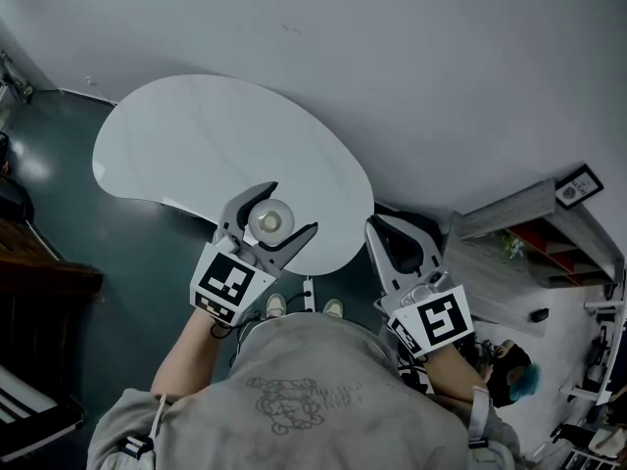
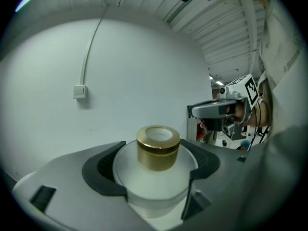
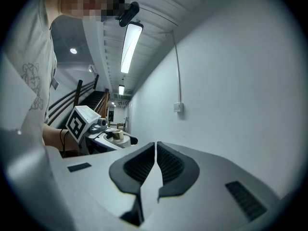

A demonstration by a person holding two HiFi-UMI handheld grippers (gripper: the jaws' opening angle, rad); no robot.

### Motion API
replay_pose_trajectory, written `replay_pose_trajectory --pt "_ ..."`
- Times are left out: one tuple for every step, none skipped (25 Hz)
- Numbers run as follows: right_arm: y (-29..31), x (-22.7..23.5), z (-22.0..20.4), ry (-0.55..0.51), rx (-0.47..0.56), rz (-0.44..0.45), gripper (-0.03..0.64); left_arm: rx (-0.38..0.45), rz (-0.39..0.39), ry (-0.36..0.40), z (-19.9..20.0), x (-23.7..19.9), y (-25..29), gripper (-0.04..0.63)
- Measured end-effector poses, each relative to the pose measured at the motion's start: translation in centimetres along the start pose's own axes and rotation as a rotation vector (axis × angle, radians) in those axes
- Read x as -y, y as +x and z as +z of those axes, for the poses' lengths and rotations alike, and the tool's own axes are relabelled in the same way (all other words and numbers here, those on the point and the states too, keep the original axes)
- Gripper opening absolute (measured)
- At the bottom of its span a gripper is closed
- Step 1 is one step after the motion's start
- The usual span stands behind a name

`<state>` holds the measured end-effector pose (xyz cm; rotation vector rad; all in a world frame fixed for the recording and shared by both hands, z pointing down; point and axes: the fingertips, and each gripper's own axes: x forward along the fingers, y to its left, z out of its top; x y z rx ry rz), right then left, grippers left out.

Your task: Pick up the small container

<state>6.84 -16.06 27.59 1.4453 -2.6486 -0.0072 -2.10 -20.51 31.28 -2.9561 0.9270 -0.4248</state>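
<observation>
The small container (image 1: 270,220) is a frosted white jar with a gold cap (image 2: 158,147). My left gripper (image 1: 270,215) is shut on its round body (image 2: 151,177), holding it upright above the near edge of the white table (image 1: 196,145). In the right gripper view the held jar (image 3: 117,135) shows small at the left. My right gripper (image 1: 400,248) hangs off the table's right end, over the floor, jaws pressed together with nothing between them (image 3: 156,166).
The kidney-shaped white table stands against a pale wall (image 1: 441,67). Dark floor (image 1: 59,194) lies to the left. Shelves and clutter (image 1: 549,243) are at the right. The person's shoes (image 1: 304,307) show below the table edge.
</observation>
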Motion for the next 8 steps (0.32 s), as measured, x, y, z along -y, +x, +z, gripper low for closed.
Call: replay_pose_trajectory --pt "-0.11 0.05 -0.01 -0.001 0.001 -0.001 0.035 0.001 0.0 0.001 0.11 0.09 0.03 0.344" --pt "-0.22 0.07 -0.02 -0.001 0.001 -0.002 0.035 0.002 0.0 0.002 0.22 0.18 0.04 0.344" --pt "-0.33 0.06 -0.04 0.0 0.002 -0.002 0.035 0.003 0.0 0.003 0.29 0.26 0.02 0.344" --pt "-0.44 0.01 -0.07 0.001 0.003 -0.002 0.035 0.002 0.001 0.003 0.32 0.34 -0.03 0.344" --pt "-0.55 -0.05 -0.11 0.002 0.003 -0.002 0.035 0.002 0.002 0.004 0.33 0.42 -0.1 0.344" --pt "-0.65 -0.11 -0.14 0.002 0.003 -0.002 0.035 0.001 0.002 0.004 0.32 0.49 -0.17 0.344" --pt "-0.76 -0.15 -0.18 0.003 0.003 -0.002 0.035 0.001 0.003 0.005 0.3 0.56 -0.24 0.344" --pt "-0.86 -0.19 -0.22 0.003 0.003 -0.003 0.035 0.0 0.003 0.005 0.28 0.64 -0.3 0.344"
